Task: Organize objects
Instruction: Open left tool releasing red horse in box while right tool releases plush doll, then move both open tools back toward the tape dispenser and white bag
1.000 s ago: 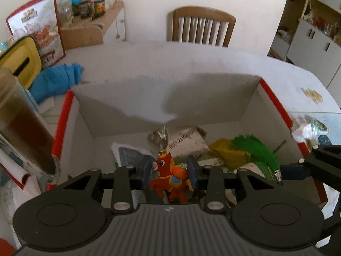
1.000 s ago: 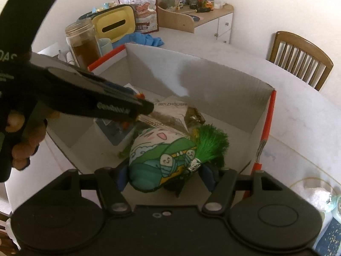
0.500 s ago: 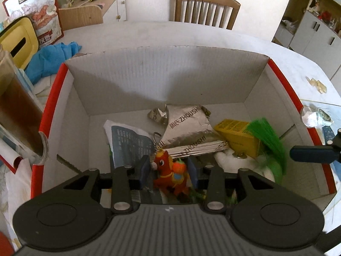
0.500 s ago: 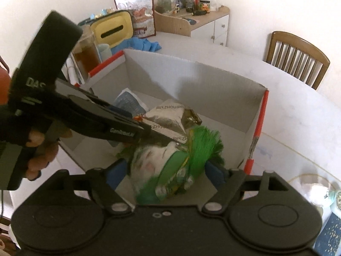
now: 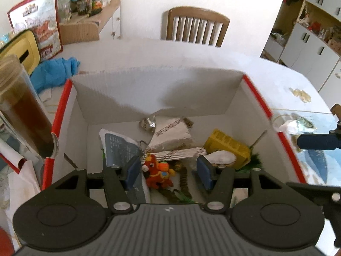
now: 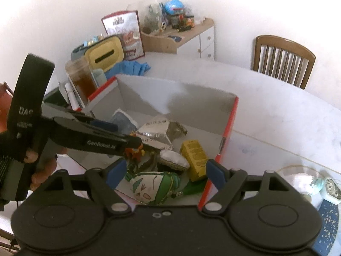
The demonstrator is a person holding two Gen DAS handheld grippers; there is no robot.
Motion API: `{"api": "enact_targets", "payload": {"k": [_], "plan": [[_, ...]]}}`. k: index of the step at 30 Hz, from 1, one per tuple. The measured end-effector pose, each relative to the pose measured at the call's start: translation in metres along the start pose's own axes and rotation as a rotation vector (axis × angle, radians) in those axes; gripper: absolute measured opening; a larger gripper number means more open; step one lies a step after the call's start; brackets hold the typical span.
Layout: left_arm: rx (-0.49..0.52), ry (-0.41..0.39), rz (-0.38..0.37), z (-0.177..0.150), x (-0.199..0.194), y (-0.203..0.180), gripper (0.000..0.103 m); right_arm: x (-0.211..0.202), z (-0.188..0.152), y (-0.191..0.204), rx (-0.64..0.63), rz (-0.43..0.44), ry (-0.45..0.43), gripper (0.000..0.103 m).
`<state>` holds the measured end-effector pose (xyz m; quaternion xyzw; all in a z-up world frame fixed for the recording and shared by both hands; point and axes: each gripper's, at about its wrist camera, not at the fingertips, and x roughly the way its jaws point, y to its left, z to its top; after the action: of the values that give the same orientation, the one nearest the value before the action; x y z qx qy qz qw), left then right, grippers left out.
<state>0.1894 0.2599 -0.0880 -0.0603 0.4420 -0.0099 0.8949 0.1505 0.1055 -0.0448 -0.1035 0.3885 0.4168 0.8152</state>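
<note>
My box [image 5: 64,111] is white with red edges. Inside I see a red-orange toy horse [image 5: 158,171], a yellow carton [image 5: 228,147] and a green-and-white patterned plush [image 6: 155,186]. My tongs have blue pads [image 5: 131,170].

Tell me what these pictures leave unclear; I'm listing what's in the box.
- Left wrist view: the green doll is mostly hidden behind the yellow carton.
- Left wrist view: the box floor nearest the camera is covered by the left hand-held gripper.
- Right wrist view: the toy horse is half hidden by the left hand-held gripper.
- Both views: the carton's print is too small.
</note>
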Motion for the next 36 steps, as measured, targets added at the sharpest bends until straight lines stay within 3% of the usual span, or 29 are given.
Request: {"api": "enact_targets", "payload": {"k": [7, 9, 14, 18, 26, 36], "plan": [[0.022, -0.085, -0.012, 0.004, -0.037, -0.018, 0.058, -0.031, 0.006, -0.002, 0.024, -0.022, -0.032, 0.082], [0.027, -0.107, -0.016, 0.005, -0.048, -0.024, 0.066, -0.041, 0.008, -0.003, 0.034, -0.025, -0.043, 0.083], [0.025, -0.140, -0.030, 0.007, -0.067, -0.037, 0.067, -0.059, 0.008, -0.008, 0.041, -0.051, -0.027, 0.084], [0.024, -0.152, -0.045, 0.008, -0.076, -0.051, 0.076, -0.072, 0.005, -0.014, 0.054, -0.069, -0.023, 0.085], [0.039, -0.150, -0.056, 0.009, -0.078, -0.091, 0.076, -0.102, -0.004, -0.036, 0.055, -0.065, -0.073, 0.094], [0.056, -0.135, -0.071, 0.015, -0.061, -0.154, 0.089, -0.125, -0.018, -0.087, 0.054, -0.077, -0.110, 0.097]]}}
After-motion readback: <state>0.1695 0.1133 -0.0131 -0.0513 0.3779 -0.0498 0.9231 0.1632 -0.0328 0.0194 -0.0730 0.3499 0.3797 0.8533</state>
